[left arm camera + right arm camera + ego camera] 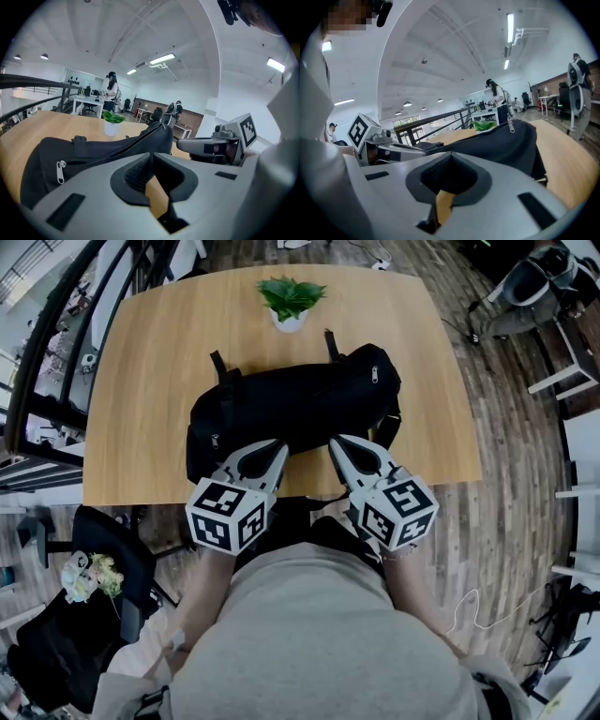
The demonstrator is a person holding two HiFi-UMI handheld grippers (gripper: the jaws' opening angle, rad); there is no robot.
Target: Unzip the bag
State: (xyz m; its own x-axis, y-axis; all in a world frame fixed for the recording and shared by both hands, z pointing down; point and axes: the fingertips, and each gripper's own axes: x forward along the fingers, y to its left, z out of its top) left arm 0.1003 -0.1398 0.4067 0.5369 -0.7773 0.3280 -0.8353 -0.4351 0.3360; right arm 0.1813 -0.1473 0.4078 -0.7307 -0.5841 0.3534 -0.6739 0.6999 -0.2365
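A black zipped bag lies lengthwise on the wooden table. One metal zip pull shows on its top right end, and a second pull hangs on its left side in the left gripper view. My left gripper rests at the bag's near edge with its jaws together and nothing between them. My right gripper sits just right of it, also shut and empty, and the bag rises just beyond its tips. Neither gripper holds a pull.
A small potted plant stands at the table's far edge behind the bag. A black chair with a bunch of flowers is at the person's left. Another chair stands far right on the wooden floor.
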